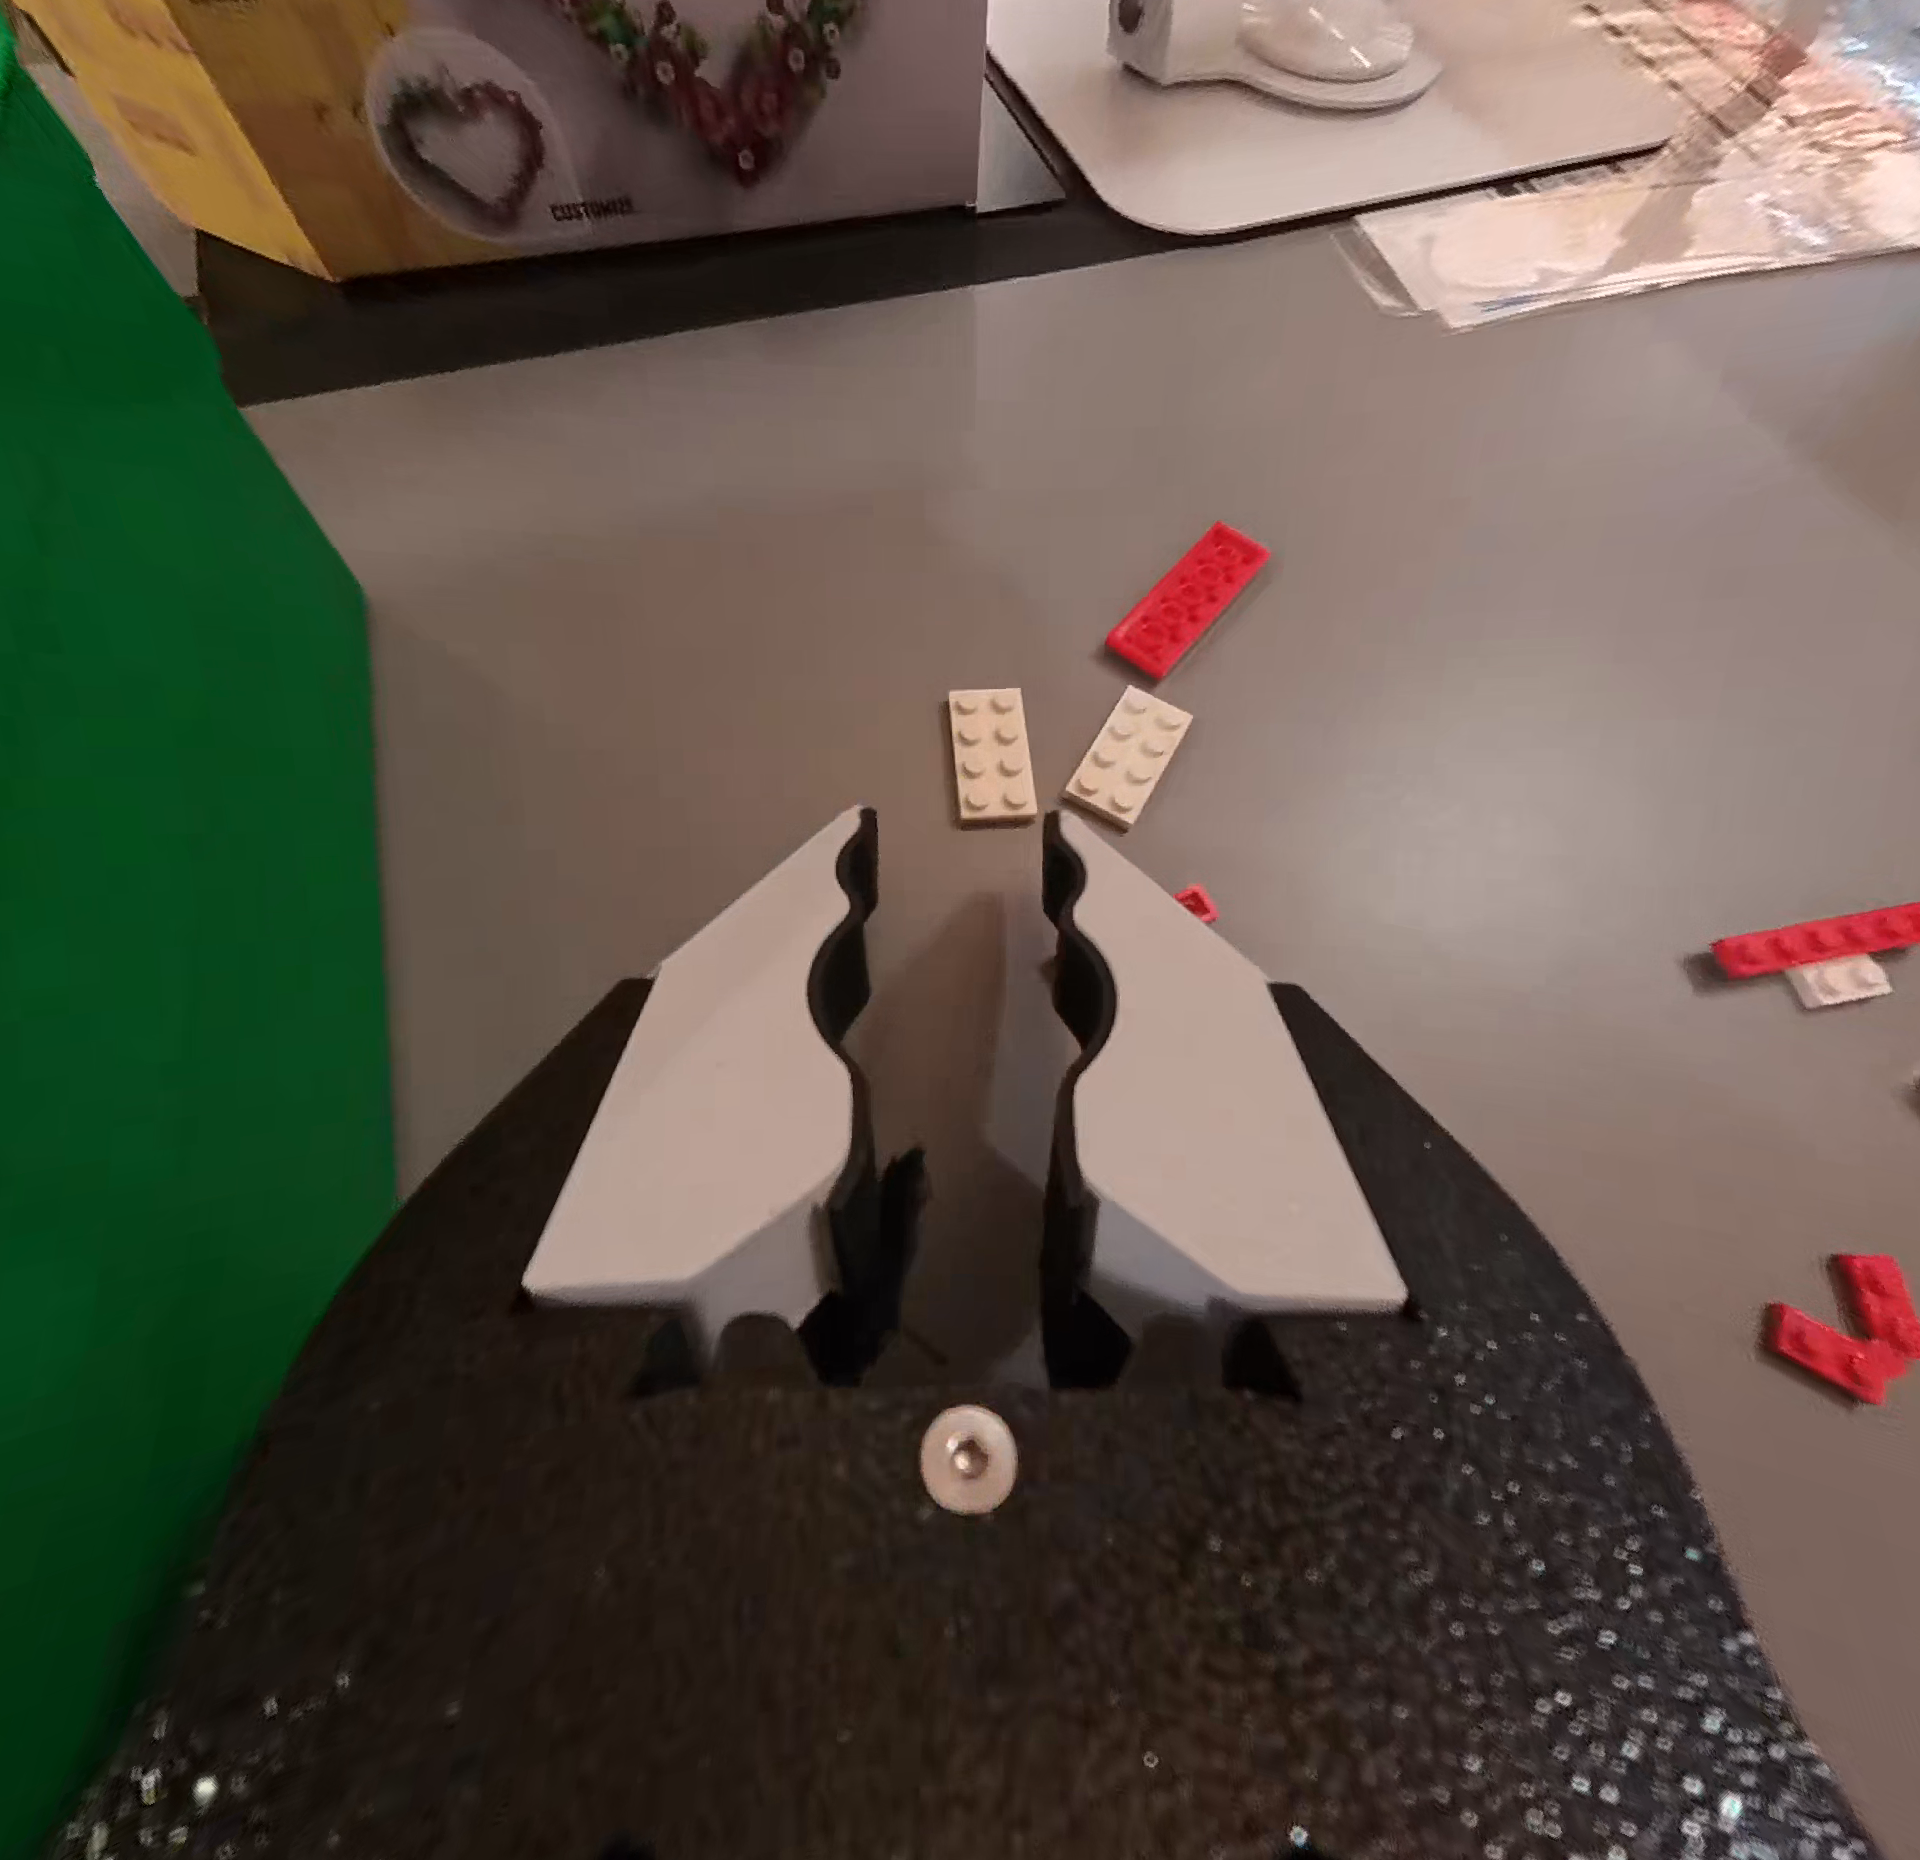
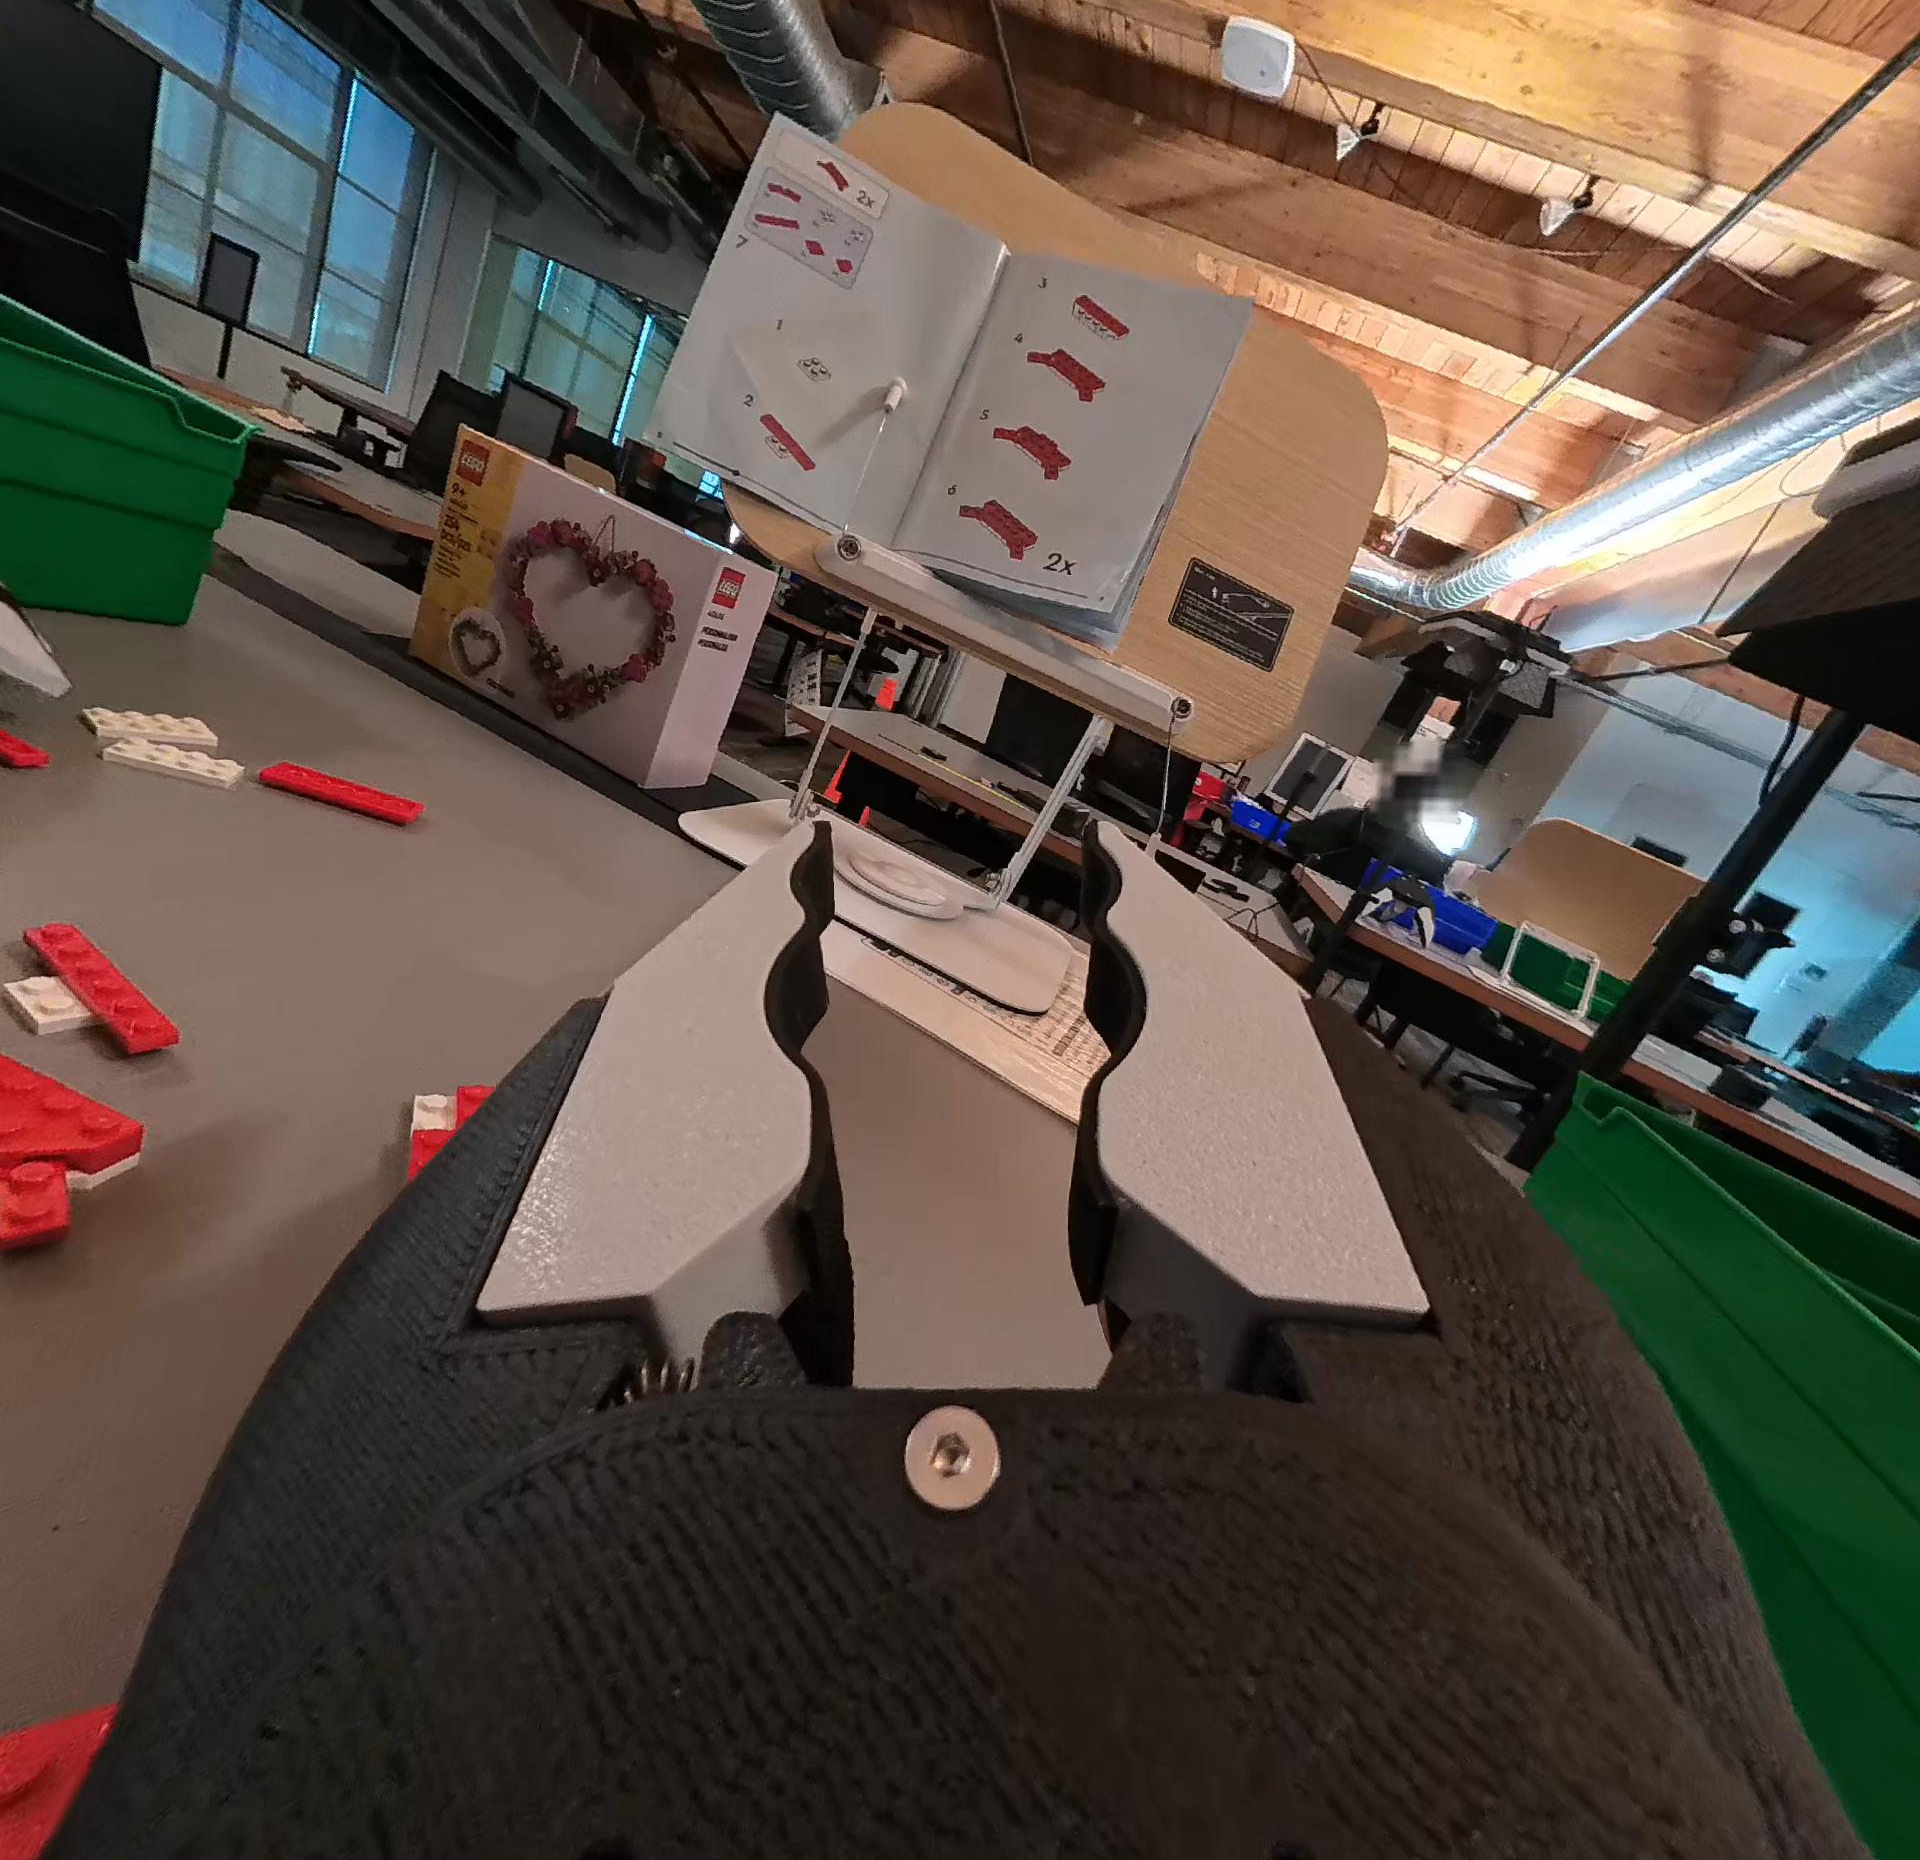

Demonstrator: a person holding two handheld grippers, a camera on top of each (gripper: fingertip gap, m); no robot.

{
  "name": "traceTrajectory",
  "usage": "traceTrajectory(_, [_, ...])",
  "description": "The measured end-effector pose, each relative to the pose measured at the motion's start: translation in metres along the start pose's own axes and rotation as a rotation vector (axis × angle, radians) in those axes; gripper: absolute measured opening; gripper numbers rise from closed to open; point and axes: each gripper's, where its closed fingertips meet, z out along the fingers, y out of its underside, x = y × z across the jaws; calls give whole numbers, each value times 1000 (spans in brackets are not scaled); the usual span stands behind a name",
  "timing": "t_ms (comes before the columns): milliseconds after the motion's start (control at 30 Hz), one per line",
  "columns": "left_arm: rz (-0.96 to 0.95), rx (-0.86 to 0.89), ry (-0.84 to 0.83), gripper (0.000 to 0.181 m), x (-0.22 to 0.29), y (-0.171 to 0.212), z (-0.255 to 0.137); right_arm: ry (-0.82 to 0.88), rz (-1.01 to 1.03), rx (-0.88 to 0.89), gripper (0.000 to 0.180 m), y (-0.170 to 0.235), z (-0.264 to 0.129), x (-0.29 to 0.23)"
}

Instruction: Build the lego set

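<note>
My left gripper (image 1: 958,823) is open and empty, low over the grey table, just short of two white 2x4 plates (image 1: 991,757) (image 1: 1128,759). A red plate (image 1: 1189,599) lies upside down beyond them. A red plate on a small white plate (image 1: 1816,950) lies to the right, with joined red plates (image 1: 1849,1332) nearer. My right gripper (image 2: 951,842) is open and empty, tilted up toward the open instruction booklet (image 2: 956,397) on its stand. In the right wrist view the white plates (image 2: 156,742), a red plate (image 2: 341,792) and a red-on-white assembly (image 2: 94,984) lie left.
The set's box (image 1: 582,96) (image 2: 603,605) stands at the table's far edge. A green bin (image 1: 156,875) rises close on the left, another green bin (image 2: 1766,1395) at the right. The stand's white base (image 1: 1299,127) and plastic bags (image 1: 1662,169) lie far right. Some 35 centimeters of space lies between my two pairs of fingers. The right gripper is farther from the red plate (image 1: 1189,599), some 25 centimeters, than the left, some 8 centimeters. Seen from the right wrist view (image 2: 346,789) as well. Both grippers' tips are roughly 15 centimeters from the red-on-white assembly (image 2: 94,984). The left camera catches it too, in the left wrist view (image 1: 1837,951).
</note>
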Motion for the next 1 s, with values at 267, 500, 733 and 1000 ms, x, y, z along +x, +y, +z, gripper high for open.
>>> traceTrajectory(267, [4,52,-35,26,-8,-4,-10,-3,7,2,46,0,0,0])
traceTrajectory(500, [122,206,-142,25,-9,-26,-30,-3,-1,-1,44,0,0,0])
traceTrajectory(733, [215,414,-96,23,28,-84,-101,10,-2,-5,43,1,0,2])
traceTrajectory(1000, [116,225,-110,27,-49,-139,-173,9,7,-2,42,1,0,3])
